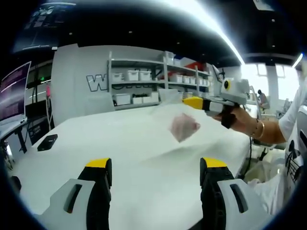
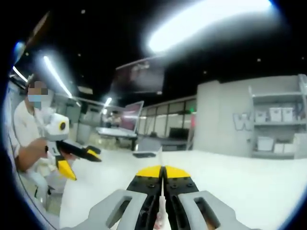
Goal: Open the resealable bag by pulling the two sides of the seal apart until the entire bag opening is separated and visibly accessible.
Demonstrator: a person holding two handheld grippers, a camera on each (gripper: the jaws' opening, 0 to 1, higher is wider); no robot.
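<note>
A clear resealable bag with a pinkish item inside hangs above the white table. My right gripper comes in from the right, held by a hand, and is shut on the bag's top edge. In the right gripper view its yellow-tipped jaws are pressed together, with a thin sliver of the bag between them. My left gripper stands open and empty low over the table, well short of the bag. It also appears in a hand at the left, jaws apart.
A black phone lies on the table's left part. Shelves with white bins stand behind the table. A monitor is at the far left. Another screen and a flat dark device sit beyond the table.
</note>
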